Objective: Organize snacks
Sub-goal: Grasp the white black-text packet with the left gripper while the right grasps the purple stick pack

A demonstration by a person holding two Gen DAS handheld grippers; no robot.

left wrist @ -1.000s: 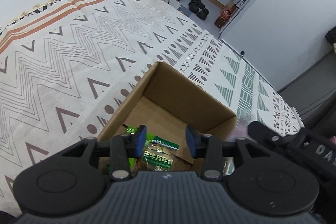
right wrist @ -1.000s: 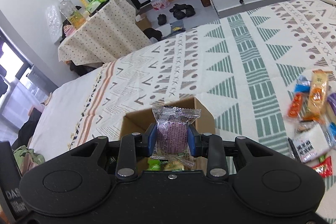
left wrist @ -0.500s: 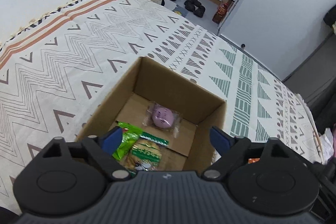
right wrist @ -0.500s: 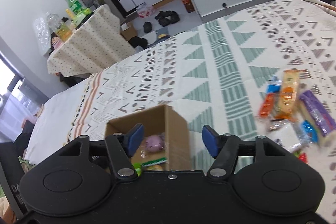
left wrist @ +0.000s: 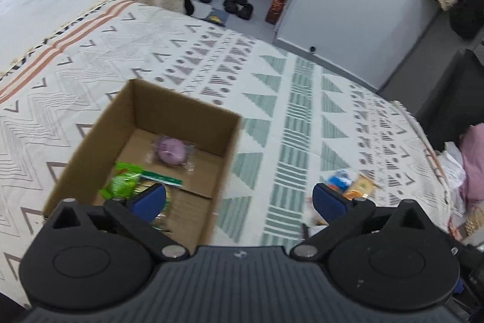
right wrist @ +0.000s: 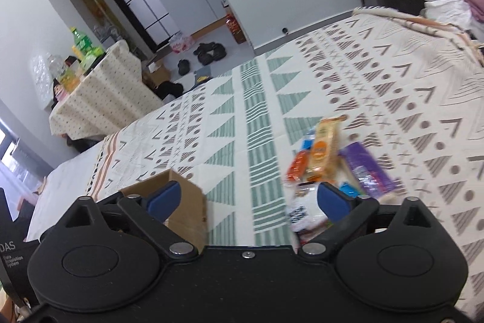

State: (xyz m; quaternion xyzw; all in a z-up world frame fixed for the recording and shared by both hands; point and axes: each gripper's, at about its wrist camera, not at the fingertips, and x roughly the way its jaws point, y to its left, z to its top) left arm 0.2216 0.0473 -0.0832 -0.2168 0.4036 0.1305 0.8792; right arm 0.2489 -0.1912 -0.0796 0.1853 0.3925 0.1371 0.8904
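Landmark: the cardboard box point(left wrist: 169, 123), open-topped, on the patterned bedspread point(left wrist: 272, 99).

Left gripper point(left wrist: 239, 199): jaws have just been opening and now stand wide apart, nothing between them. One blue pad point(left wrist: 148, 199) hangs over the near part of the box; the other sits out over the bedspread, beside the box.

Inside the box:
- a purple snack point(left wrist: 171, 152) in clear wrap, lying flat on the floor toward the far wall
- a green packet point(left wrist: 121, 185) nearer the camera, toward the left wall
- a packet with a green strip along its top edge, just beside the green packet, partly hidden by the left pad; label not readable

Right gripper point(right wrist: 248, 197): jaws have likewise just been opening, now spread wide, empty. Only one corner of the box point(right wrist: 184, 202) shows in this view, behind the left-hand pad point(right wrist: 165, 197).

Loose snack pile point(right wrist: 329, 165): on the bedspread well to the right of the box, with bare cloth between. Blurred. Can make out:
- an orange-and-tan bar point(right wrist: 325, 147) on top
- a purple packet point(right wrist: 367, 171) on the side of it away from the box
- a small red-orange packet on the box side
- a white packet with dark print at the near edge, partly behind the right-hand pad
- bits of blue wrapper

In the left view the same pile shows as an orange and a blue packet just past the right-hand pad.
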